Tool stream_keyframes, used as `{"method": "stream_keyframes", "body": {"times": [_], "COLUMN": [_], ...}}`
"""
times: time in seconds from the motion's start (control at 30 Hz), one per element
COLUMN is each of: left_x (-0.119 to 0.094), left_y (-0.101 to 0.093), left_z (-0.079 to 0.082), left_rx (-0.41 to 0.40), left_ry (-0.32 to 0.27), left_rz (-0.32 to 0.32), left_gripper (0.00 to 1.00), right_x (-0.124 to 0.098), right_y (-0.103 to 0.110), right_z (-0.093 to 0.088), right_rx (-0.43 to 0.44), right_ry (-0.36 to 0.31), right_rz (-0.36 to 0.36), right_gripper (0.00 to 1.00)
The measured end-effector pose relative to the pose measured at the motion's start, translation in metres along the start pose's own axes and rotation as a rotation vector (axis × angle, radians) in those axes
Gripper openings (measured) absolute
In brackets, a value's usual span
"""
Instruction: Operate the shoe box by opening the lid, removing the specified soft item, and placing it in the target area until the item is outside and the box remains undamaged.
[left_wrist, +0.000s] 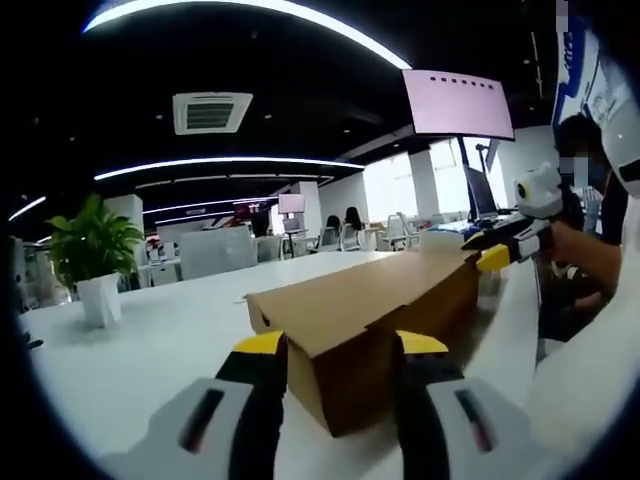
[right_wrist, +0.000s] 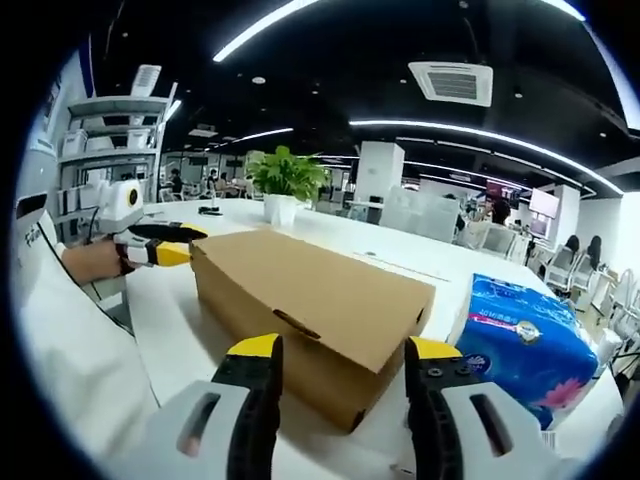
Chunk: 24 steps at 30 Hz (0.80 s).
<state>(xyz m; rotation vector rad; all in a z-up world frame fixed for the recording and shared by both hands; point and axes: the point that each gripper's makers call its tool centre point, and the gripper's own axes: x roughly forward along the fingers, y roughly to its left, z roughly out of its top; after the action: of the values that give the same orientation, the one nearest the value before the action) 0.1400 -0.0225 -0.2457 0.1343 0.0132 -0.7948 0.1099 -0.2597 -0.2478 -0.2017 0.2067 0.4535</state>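
The brown cardboard shoe box (left_wrist: 370, 310) lies on the white table with its lid closed. My left gripper (left_wrist: 342, 345) is open, and the box's near corner sits between its yellow-tipped jaws. Past the box's far end, the right gripper (left_wrist: 503, 250) comes in from the right, held by a hand. In the right gripper view the box (right_wrist: 310, 295) runs away from me, and my right gripper (right_wrist: 345, 348) stands open around its near end. The left gripper (right_wrist: 165, 245) shows at the box's far left end. The soft item is hidden.
A blue pack of tissues (right_wrist: 525, 345) lies on the table (right_wrist: 400, 265) just right of the box. A potted plant (right_wrist: 285, 180) in a white pot (left_wrist: 98, 300) stands farther back. Office desks, chairs and shelves fill the background.
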Motion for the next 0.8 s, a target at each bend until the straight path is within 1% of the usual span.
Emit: {"method": "stream_keyframes", "body": {"times": [0.07, 0.1, 0.23, 0.37, 0.4, 0.47, 0.5, 0.57, 0.63, 0.67, 0.7, 0.73, 0.77, 0.8], "left_x": [-0.001, -0.002, -0.003, -0.004, -0.005, -0.006, -0.007, -0.01, -0.013, -0.014, -0.016, -0.018, -0.021, -0.025], "left_y": [-0.001, 0.0, 0.006, 0.017, 0.018, 0.018, 0.017, 0.019, 0.022, 0.024, 0.025, 0.026, 0.03, 0.033], "left_z": [0.002, 0.003, 0.012, 0.025, 0.027, 0.034, 0.038, 0.044, 0.049, 0.051, 0.054, 0.057, 0.062, 0.066], "left_rx": [-0.004, 0.004, -0.031, -0.045, -0.048, -0.002, 0.03, 0.051, 0.056, 0.061, 0.063, 0.063, 0.056, 0.052], "left_ry": [0.002, 0.003, -0.004, -0.012, -0.017, -0.03, -0.044, -0.051, -0.052, -0.051, -0.054, -0.061, -0.075, -0.083], "left_rz": [-0.006, -0.005, -0.017, -0.028, -0.032, -0.058, -0.07, -0.058, -0.06, -0.058, -0.057, -0.055, -0.044, -0.037], "left_gripper": [0.43, 0.43, 0.43, 0.43, 0.44, 0.47, 0.49, 0.49, 0.49, 0.49, 0.49, 0.49, 0.49, 0.49], "right_x": [0.0, 0.0, -0.002, -0.007, -0.008, -0.01, -0.011, -0.017, -0.025, -0.028, -0.031, -0.033, -0.034, -0.034], "right_y": [0.001, 0.003, -0.003, -0.009, -0.01, -0.014, -0.014, -0.013, -0.012, -0.012, -0.012, -0.01, -0.011, -0.012], "right_z": [0.004, 0.004, 0.011, 0.026, 0.029, 0.035, 0.04, 0.053, 0.067, 0.071, 0.075, 0.076, 0.078, 0.078], "right_rx": [0.021, 0.056, 0.075, 0.094, 0.096, 0.1, 0.089, 0.097, 0.056, 0.037, -0.01, -0.08, -0.099, -0.088], "right_ry": [-0.02, -0.021, -0.043, -0.101, -0.104, -0.127, -0.157, -0.219, -0.284, -0.302, -0.316, -0.31, -0.315, -0.308], "right_rz": [0.017, 0.04, 0.033, 0.041, 0.048, 0.053, 0.067, 0.099, 0.118, 0.117, 0.112, 0.116, 0.106, 0.087], "right_gripper": [0.51, 0.51, 0.51, 0.51, 0.52, 0.55, 0.55, 0.54, 0.53, 0.53, 0.52, 0.51, 0.5, 0.5]}}
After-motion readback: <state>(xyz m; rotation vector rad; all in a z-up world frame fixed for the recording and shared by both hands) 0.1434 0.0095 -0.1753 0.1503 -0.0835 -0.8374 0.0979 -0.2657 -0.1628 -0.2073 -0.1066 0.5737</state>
